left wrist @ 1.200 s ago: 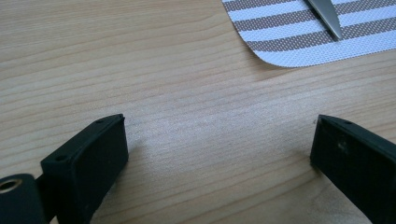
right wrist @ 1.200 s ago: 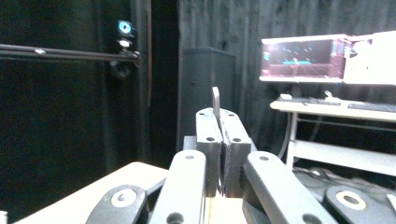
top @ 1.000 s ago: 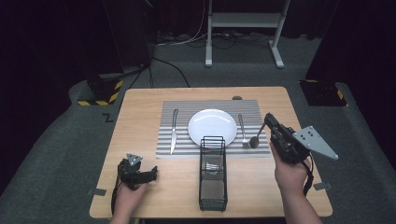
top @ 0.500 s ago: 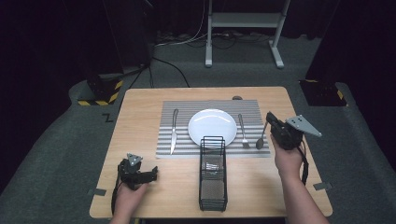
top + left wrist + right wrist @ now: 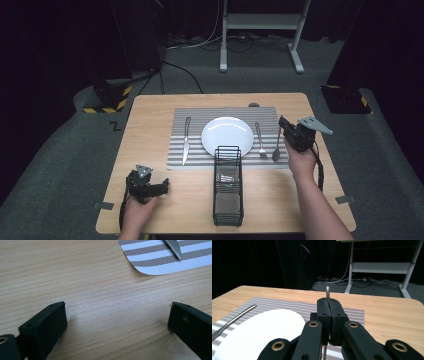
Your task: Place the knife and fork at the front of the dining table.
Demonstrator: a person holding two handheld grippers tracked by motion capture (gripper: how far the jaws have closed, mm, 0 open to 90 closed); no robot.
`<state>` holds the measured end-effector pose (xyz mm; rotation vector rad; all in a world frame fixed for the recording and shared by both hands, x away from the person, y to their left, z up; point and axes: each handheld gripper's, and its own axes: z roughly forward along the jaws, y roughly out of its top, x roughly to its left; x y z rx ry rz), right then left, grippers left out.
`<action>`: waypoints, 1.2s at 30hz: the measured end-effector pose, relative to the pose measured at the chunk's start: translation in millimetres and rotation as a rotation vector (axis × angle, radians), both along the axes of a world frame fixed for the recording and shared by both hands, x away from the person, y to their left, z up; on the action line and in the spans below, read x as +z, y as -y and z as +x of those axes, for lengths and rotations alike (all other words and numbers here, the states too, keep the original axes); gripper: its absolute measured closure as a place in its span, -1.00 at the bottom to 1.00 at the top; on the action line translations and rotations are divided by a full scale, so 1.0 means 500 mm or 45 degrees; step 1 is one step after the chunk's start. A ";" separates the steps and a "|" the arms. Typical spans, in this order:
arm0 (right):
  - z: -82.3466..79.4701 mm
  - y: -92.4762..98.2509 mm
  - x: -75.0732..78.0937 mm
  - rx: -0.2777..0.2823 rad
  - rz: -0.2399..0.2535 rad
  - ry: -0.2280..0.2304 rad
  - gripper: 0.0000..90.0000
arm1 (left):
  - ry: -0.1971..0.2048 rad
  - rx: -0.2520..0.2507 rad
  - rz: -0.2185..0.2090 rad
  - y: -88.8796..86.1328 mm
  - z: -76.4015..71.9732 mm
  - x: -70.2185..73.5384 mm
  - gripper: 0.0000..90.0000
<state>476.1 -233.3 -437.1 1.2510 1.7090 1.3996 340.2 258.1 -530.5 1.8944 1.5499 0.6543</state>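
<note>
The right gripper [image 5: 285,126] is pinching the spoon [image 5: 276,148] by its handle.
The spoon is sitting on the striped mat [image 5: 195,120] beside the fork [image 5: 260,140] and the white plate [image 5: 227,135]. The left gripper [image 5: 162,186] is lying wide apart on the table [image 5: 150,110].

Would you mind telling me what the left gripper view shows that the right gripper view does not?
Left gripper view: the left claw open over bare wood, and the knife tip lying on a corner of the striped placemat. Right gripper view: the right claw shut on the spoon handle, the white plate, and a metal stand beyond. Both share the placemat and the wooden table.
</note>
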 end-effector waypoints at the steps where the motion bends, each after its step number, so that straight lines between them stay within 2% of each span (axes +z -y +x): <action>1: 0.013 -0.002 -0.003 -0.002 -0.005 -0.009 0.95 | 0.000 0.000 -0.001 0.000 0.000 0.000 -0.95; 3: 0.039 -0.009 -0.010 -0.016 -0.036 -0.035 0.94 | -0.001 0.003 0.000 0.000 0.000 0.000 -0.95; 9: 0.097 -0.013 -0.036 -0.044 -0.014 -0.115 0.94 | -0.003 0.015 -0.003 0.002 -0.001 0.000 -0.95; 12: 0.114 -0.011 -0.048 -0.067 0.023 -0.150 0.94 | -0.003 0.016 -0.003 0.002 -0.001 0.000 -0.96; 15: 0.128 -0.010 -0.059 -0.084 0.025 -0.168 0.93 | -0.003 0.016 -0.003 0.002 -0.001 0.000 -0.96; 21: 0.158 -0.012 -0.080 -0.105 -0.017 -0.215 0.90 | -0.003 0.017 -0.004 0.002 -0.001 0.000 -0.96; 25: 0.173 -0.013 -0.095 -0.119 -0.014 -0.254 0.91 | -0.004 0.016 -0.004 0.002 -0.001 0.000 -0.96; 28: 0.178 -0.015 -0.110 -0.114 -0.053 -0.297 0.93 | -0.004 0.016 -0.004 0.002 -0.001 0.000 -0.96; 30: 0.179 -0.013 -0.117 -0.119 -0.044 -0.317 0.93 | -0.003 0.016 -0.004 0.002 -0.001 0.000 -0.96; 36: 0.177 -0.017 -0.116 -0.118 -0.026 -0.331 0.93 | -0.003 0.015 -0.003 0.002 -0.001 0.000 -0.96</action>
